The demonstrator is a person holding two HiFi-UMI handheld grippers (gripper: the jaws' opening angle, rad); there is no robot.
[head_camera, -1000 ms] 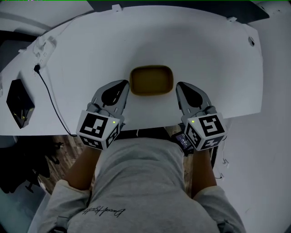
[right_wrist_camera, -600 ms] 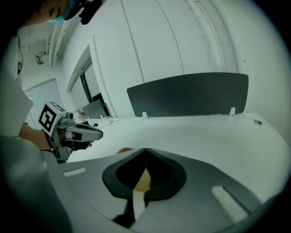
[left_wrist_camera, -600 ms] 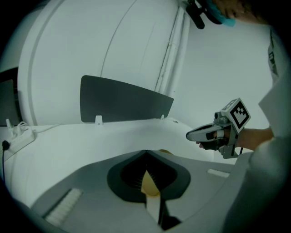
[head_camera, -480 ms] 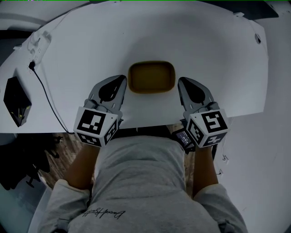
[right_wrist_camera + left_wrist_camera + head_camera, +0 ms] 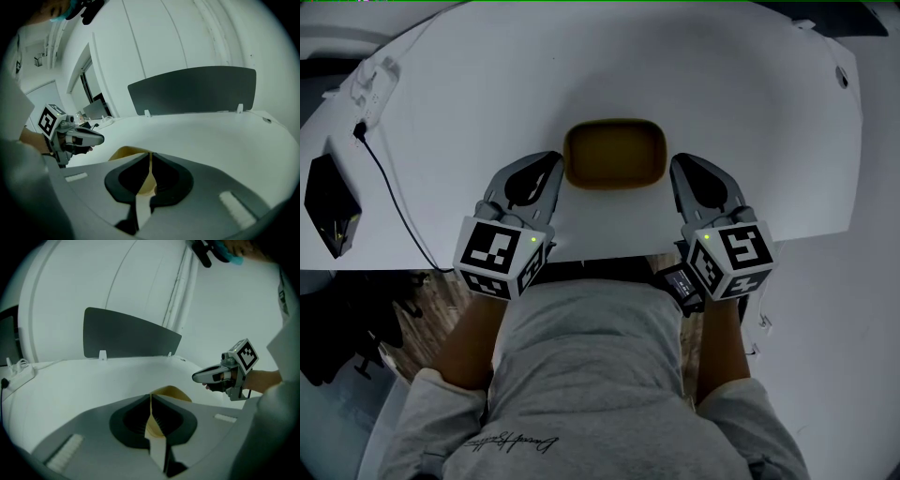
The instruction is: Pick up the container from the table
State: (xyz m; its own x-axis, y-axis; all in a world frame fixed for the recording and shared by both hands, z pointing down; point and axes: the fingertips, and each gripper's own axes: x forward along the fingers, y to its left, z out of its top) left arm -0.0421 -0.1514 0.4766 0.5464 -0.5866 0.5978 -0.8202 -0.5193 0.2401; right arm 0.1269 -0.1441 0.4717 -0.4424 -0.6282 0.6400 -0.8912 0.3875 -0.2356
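Observation:
A shallow tan container [image 5: 614, 153] with rounded corners rests on the white table [image 5: 750, 112], near its front edge. My left gripper [image 5: 555, 172] is at the container's left end and my right gripper [image 5: 677, 174] at its right end. Both sets of jaws have just been opening and show a narrow slit. In the left gripper view the container [image 5: 174, 392] lies just past the left gripper [image 5: 151, 397], its tan rim showing in the slit. The right gripper view shows the same: the container [image 5: 125, 152] past the right gripper [image 5: 150, 155]. Each view also shows the other gripper.
A black box [image 5: 323, 206], a black cable [image 5: 389, 183] and a white adapter [image 5: 370, 82] lie at the table's left. A dark panel [image 5: 126, 336] stands along the far edge. The table's front edge [image 5: 600, 251] runs just under my hands, against my torso.
Both grippers have sunk a little towards the table while staying at the container's two ends. The container has kept its place between them.

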